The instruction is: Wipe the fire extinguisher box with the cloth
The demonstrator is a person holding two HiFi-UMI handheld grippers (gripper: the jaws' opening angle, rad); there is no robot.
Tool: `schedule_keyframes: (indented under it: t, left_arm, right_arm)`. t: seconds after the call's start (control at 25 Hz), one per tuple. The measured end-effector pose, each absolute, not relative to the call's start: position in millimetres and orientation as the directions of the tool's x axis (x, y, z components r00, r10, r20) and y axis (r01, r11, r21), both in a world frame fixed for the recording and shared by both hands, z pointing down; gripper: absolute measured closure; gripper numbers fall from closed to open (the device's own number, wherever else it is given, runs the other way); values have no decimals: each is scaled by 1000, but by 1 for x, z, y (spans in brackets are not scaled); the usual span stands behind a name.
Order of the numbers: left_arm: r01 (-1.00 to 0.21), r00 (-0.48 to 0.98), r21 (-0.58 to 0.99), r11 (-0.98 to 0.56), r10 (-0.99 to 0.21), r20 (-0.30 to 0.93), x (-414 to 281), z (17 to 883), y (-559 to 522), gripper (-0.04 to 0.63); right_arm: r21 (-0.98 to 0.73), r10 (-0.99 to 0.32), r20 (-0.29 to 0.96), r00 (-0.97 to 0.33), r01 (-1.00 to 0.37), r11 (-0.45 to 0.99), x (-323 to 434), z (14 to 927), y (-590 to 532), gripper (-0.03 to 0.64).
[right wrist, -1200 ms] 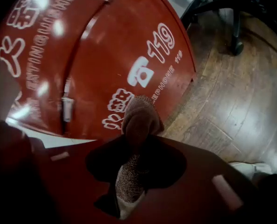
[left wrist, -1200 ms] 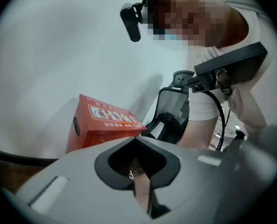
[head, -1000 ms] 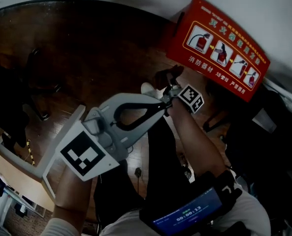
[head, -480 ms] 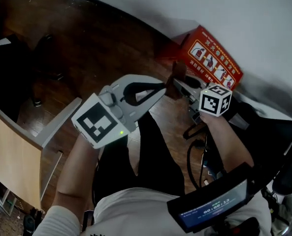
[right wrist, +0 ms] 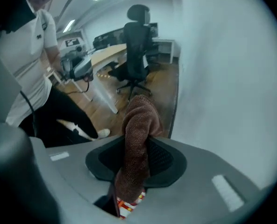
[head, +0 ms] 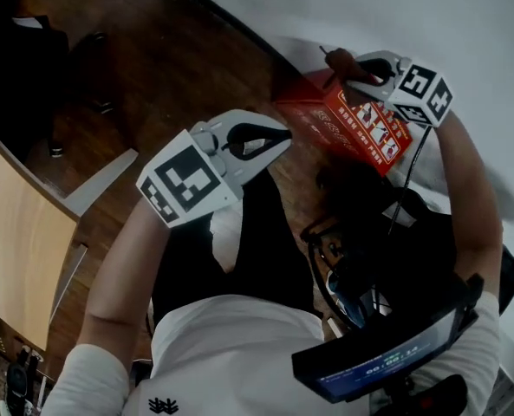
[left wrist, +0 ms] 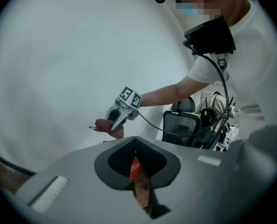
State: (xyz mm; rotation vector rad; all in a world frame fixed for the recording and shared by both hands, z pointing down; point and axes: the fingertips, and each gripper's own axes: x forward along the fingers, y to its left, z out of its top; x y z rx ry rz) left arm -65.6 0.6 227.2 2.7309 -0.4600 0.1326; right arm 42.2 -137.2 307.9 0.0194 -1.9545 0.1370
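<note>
The right gripper [head: 348, 63], clenched on the brown cloth [head: 336, 61], has risen from in front of the red fire extinguisher box [head: 361, 124] to its top edge. The left gripper [head: 283, 139] stays closed and empty, left of the box. The white wall [head: 430, 7] backs the box and dark wooden floor [head: 152, 68] spreads left of it. A desk [right wrist: 105, 55] and an office chair [right wrist: 136, 45] stand well apart from it.

Red fire extinguisher box [head: 343, 124], brown cloth [right wrist: 136, 143]

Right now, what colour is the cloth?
The cloth is reddish brown, clearest in the right gripper view.
</note>
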Motion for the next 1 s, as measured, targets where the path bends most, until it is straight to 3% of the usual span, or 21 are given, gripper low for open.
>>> schedule_keyframes:
  t: [0.2, 0.36, 0.48, 0.68, 1.0]
  left_arm:
    - [-355, 935, 388, -850, -329, 135, -55, 253, -21, 595]
    - [-409, 911, 441, -799, -385, 148, -52, 280, -46, 595]
    - [-444, 893, 473, -761, -420, 162, -50, 296, -66, 595]
    - [-471, 876, 523, -710, -447, 181, -41, 314, -95, 595]
    - [-497, 857, 568, -656, -476, 199, -37, 340, -112, 595]
  right_arm:
    - [-154, 182, 981, -60, 316, 936, 64, 359, -168, 502]
    - [-342, 304, 939, 159, 470, 814, 77, 405, -182, 502]
    - [-498, 385, 867, 317, 519, 695, 84, 434, -181, 502]
    - [-631, 437, 775, 456, 583, 511, 97, 480, -164, 502]
    - [-793, 418, 606, 677, 479, 376, 142, 526, -159, 502]
